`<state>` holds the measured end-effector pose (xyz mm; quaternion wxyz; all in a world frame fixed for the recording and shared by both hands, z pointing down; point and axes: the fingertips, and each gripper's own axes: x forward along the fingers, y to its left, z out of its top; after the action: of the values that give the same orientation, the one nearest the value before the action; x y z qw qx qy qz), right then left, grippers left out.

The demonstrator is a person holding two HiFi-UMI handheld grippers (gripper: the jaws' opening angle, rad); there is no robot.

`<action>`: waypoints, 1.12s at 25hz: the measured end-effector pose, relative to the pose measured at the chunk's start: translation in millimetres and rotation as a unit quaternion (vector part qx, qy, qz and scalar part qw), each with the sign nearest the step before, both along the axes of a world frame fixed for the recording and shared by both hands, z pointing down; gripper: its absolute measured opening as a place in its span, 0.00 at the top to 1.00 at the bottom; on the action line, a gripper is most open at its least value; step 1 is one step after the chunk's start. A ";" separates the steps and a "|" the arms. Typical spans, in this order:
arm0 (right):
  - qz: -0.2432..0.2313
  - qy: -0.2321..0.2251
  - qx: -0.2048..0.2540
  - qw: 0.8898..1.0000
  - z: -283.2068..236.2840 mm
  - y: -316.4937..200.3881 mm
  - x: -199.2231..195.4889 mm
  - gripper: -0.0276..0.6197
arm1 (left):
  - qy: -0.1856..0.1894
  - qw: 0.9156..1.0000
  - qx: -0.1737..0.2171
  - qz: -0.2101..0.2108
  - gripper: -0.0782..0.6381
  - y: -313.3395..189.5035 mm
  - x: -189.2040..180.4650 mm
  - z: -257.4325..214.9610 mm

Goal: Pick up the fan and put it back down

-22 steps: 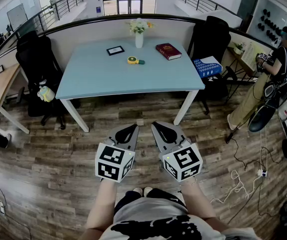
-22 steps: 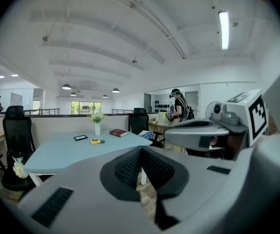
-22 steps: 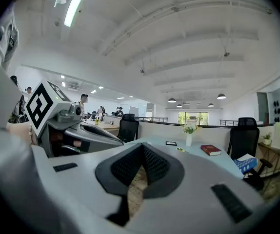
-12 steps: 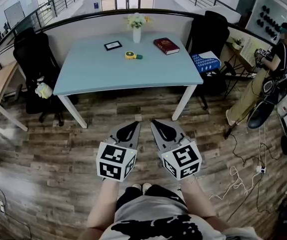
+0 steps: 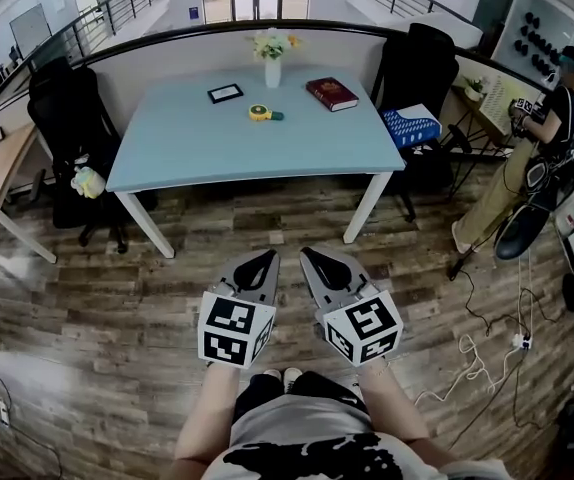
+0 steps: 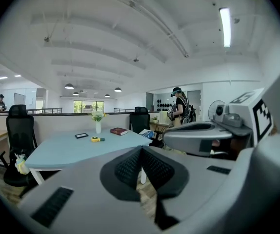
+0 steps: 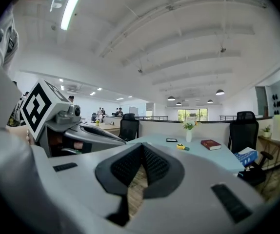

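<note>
Little has moved since the earlier frames: the left gripper [image 5: 267, 258] and right gripper [image 5: 312, 256] sit a touch nearer the person's body, and the table and its things sit a touch higher in the head view.

A wood plank floor [image 5: 117, 318] fills the near part of the scene. Beyond it stands the light blue table [image 5: 197, 153] on white legs, well apart from both grippers. A black office chair [image 5: 67, 118] stands at its left end with a yellow soft toy [image 5: 87, 181] on the seat. Another black chair [image 5: 417, 63] stands at the far right corner and carries a blue patterned pack [image 5: 410, 126]. A person [image 5: 552, 138] stands far to the right, beside a second desk.

Both grippers are held side by side above the floor, aimed toward the table. Each gripper's jaws are closed tip to tip with nothing between them; only floor shows through the gap behind the pads.

On the far half of the table lie a red book [image 5: 332, 93] to the right and a dark framed card [image 5: 226, 92] to the left. A white vase of flowers [image 5: 272, 63] stands at the far edge between them. The fan [image 5: 260, 113], small, yellow and round with a green handle, lies untouched near the middle of the far half, just in front of the vase.
</note>
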<state>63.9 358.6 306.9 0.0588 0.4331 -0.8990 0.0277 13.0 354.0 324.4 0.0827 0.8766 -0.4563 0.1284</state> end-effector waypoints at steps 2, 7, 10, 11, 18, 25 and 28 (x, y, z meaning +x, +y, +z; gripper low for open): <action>-0.004 -0.001 -0.003 1.000 1.7 0.0 2.8 0.95 | -0.011 1.000 0.008 0.003 0.88 0.6 3.9 -2.0; -0.014 0.009 -0.004 1.000 6.7 -0.1 16.8 0.89 | -0.028 0.999 0.009 0.016 0.88 1.5 19.3 -0.7; -0.011 0.008 -0.003 1.000 10.6 -1.4 29.1 0.82 | -0.021 1.000 0.000 0.015 0.88 0.4 26.7 5.6; -0.013 0.009 -0.004 1.000 12.1 -1.6 32.0 0.80 | -0.018 1.000 -0.003 0.016 0.88 0.3 29.7 7.0; -0.011 -0.003 0.000 1.000 12.3 -8.8 49.8 0.70 | 0.003 1.000 -0.009 0.008 0.88 -7.5 48.0 11.7; -0.021 0.005 -0.016 1.000 24.8 -23.6 46.8 0.54 | -0.015 1.000 -0.024 0.010 0.88 -21.1 52.8 27.1; -0.017 0.007 -0.022 1.000 29.3 -37.2 48.8 0.51 | -0.015 0.999 -0.028 0.012 0.88 -33.0 55.8 31.5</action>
<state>112.7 321.4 336.2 0.0754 0.4167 -0.9049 0.0430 68.8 320.9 355.8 0.0989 0.8773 -0.4433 0.1551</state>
